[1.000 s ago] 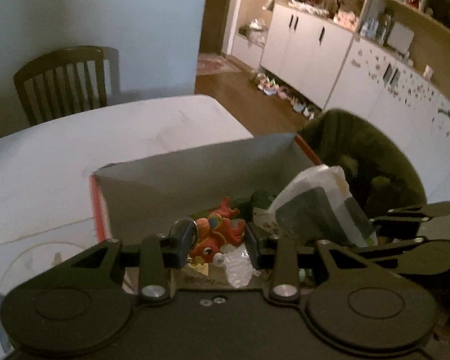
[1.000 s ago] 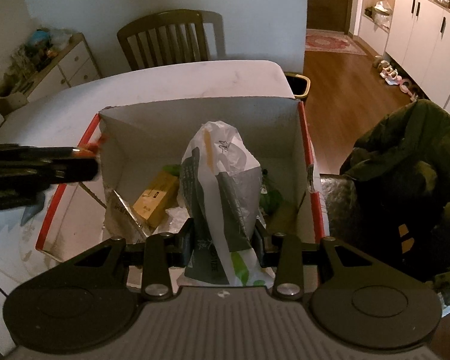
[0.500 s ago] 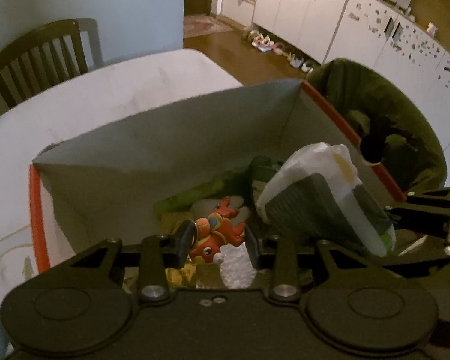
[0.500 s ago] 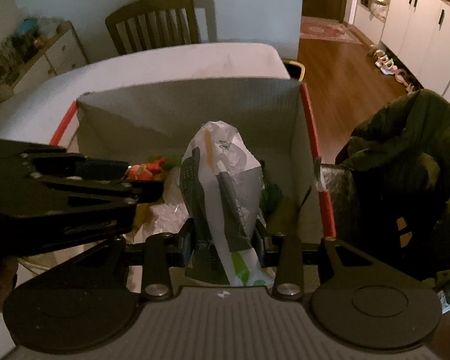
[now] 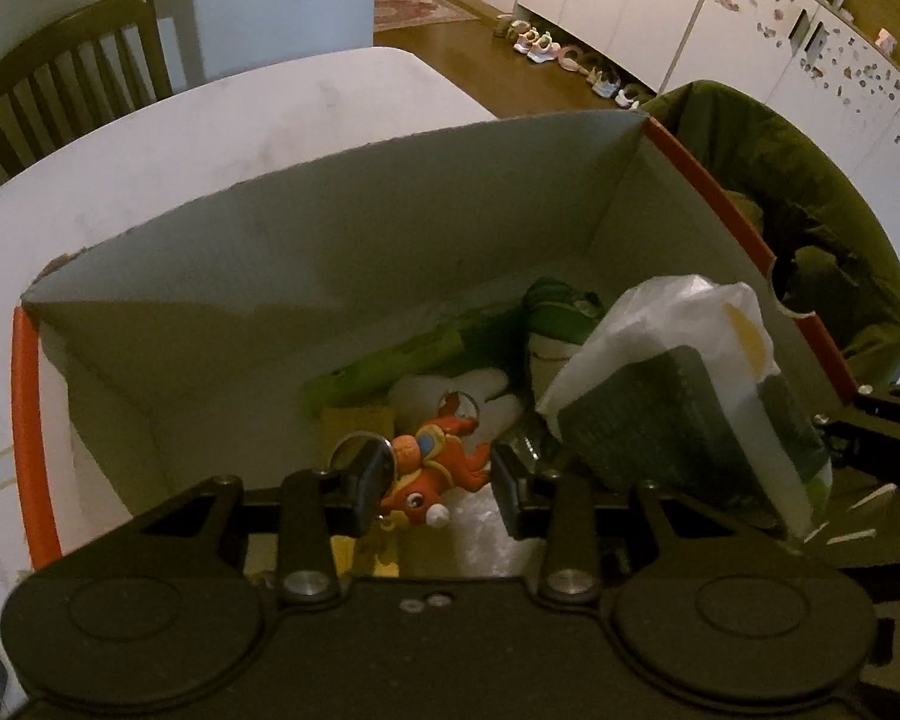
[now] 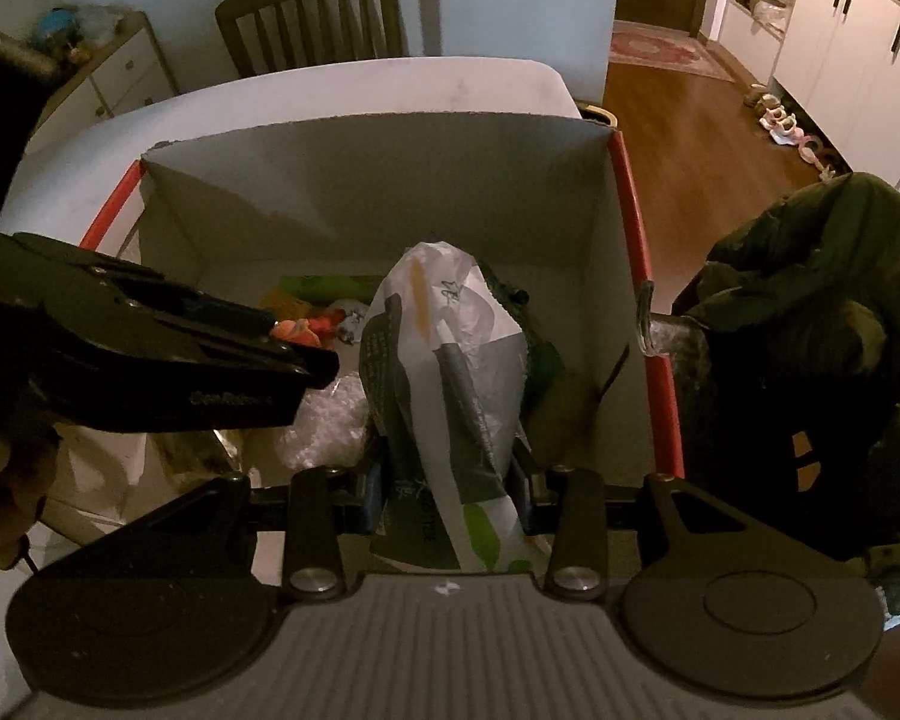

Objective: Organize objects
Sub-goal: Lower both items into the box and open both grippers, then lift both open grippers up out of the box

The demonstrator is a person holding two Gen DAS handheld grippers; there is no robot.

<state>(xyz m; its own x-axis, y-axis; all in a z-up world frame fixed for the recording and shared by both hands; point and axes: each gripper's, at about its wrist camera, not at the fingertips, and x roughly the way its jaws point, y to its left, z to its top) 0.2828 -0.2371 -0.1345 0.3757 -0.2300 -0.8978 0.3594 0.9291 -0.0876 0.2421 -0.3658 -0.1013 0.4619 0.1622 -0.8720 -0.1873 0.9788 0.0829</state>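
An open cardboard box [image 5: 282,276] with red edges stands on the white table [image 5: 222,120]. My left gripper [image 5: 435,483] is shut on an orange toy keychain [image 5: 432,474] with a metal ring and holds it over the box's inside. My right gripper [image 6: 447,495] is shut on a white and grey plastic packet [image 6: 444,372], held upright over the box [image 6: 378,180]. The packet also shows in the left wrist view [image 5: 684,402]. The left gripper shows at the left of the right wrist view [image 6: 306,348].
Inside the box lie a green wrapper [image 5: 414,354], a yellow pack [image 5: 354,420] and crumpled clear plastic [image 6: 330,420]. A dark green jacket [image 6: 810,330] hangs on a chair right of the box. A wooden chair [image 6: 318,18] stands beyond the table.
Both grippers have moved forward and lower over the box with their loads. The left gripper has come in from the box's left edge to above its inside.
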